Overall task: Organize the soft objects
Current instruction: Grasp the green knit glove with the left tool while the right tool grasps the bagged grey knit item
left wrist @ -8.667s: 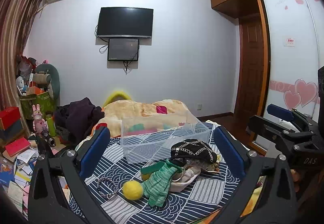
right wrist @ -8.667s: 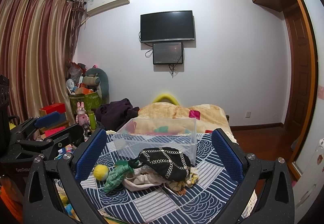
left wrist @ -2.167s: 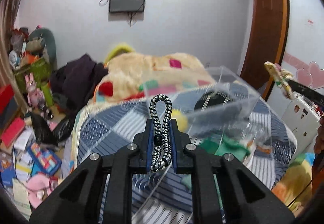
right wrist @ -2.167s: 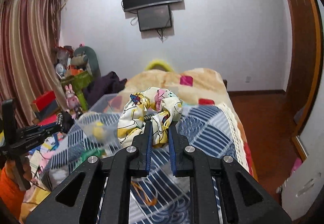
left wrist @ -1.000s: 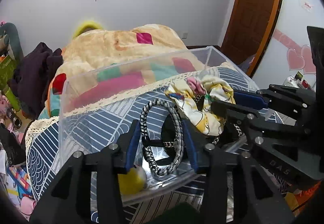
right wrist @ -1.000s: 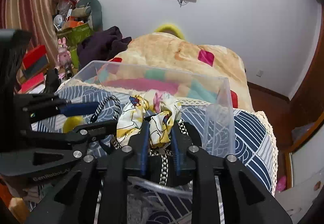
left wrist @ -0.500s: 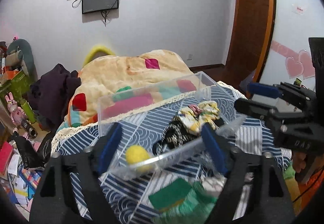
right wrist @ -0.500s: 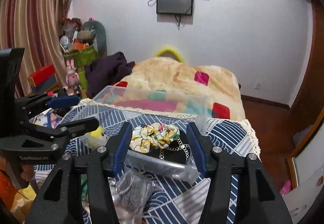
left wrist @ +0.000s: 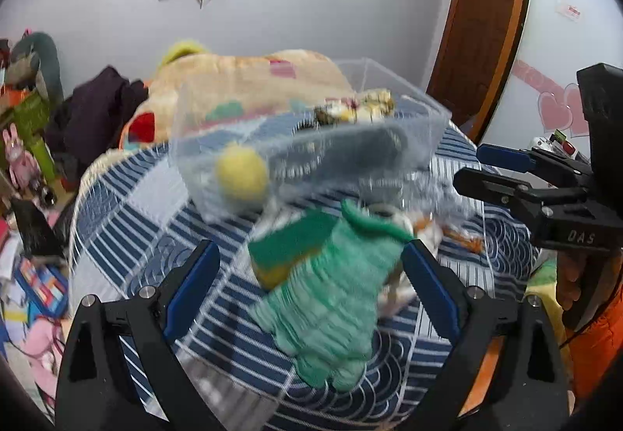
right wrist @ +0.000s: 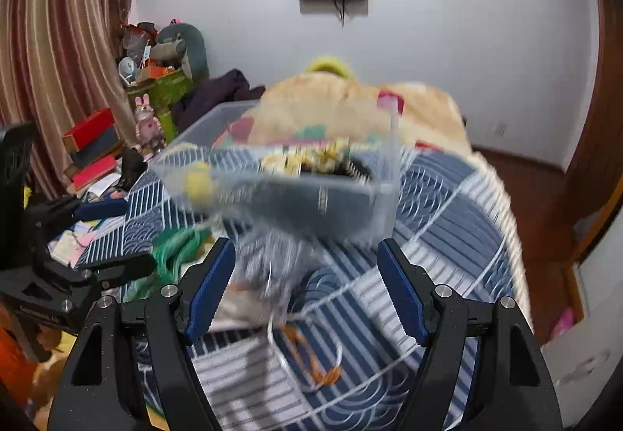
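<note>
Two grippers hang over a bed (left wrist: 117, 205) covered in a blue and white patterned quilt, and both have their fingers spread wide with nothing held between them. Both pictures are blurred. The left gripper (left wrist: 309, 277) frames a green knitted glove (left wrist: 331, 306) that lies on the quilt just in front of it, partly on top of a green and yellow sponge (left wrist: 284, 252). Beyond the glove stands a clear plastic box (left wrist: 424, 127) on the quilt. Inside the box a yellow ball (left wrist: 241, 174) rests near its left end, a dark item (left wrist: 358, 150), too blurred to name, lies along the middle, and a yellow flowered scrunchie (left wrist: 354, 109) sits on top toward the back. The right gripper (right wrist: 305, 289) points at the same box (right wrist: 194, 135) from the other side, where the ball (right wrist: 198, 183) shows at the left end and the scrunchie (right wrist: 303, 156) in the middle, above the dark item (right wrist: 311, 205). Just in front of its fingers lies a blurred pile of pale cloth (right wrist: 268, 275), with the green glove (right wrist: 175, 252) to the left of that pile. An orange band (right wrist: 311, 361) lies on the quilt nearer the camera. A beige blanket (right wrist: 350, 100) with coloured squares covers the far end of the bed, behind the box.
</note>
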Demonstrator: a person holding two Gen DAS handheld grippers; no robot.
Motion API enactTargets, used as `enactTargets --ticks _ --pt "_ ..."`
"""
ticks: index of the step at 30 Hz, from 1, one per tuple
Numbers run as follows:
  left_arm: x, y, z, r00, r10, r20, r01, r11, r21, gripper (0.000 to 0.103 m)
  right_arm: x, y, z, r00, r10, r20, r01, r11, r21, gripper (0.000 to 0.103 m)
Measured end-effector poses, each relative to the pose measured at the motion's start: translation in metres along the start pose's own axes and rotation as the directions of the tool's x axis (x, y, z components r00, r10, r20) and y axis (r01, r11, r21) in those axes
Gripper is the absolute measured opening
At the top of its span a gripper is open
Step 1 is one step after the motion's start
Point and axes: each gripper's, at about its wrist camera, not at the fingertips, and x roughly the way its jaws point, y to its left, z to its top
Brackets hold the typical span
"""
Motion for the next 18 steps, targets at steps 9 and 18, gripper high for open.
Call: enactTargets --ticks 9,18 --pt "0.01 -0.003 -0.018 0.999 -0.048 -0.024 0.047 0.998 -0.041 0.058 0.023 0.002 -0.007 0.996 0.063 -0.056 -0.061 0.997 0.045 0.06" --pt "0.003 -0.009 -0.03 0.998 -0.06 -0.012 0.06 0.998 -0.007 0.027 0.018 0.0 -0.021 0.996 0.072 -0.047 -0.069 0.996 0.047 0.018"
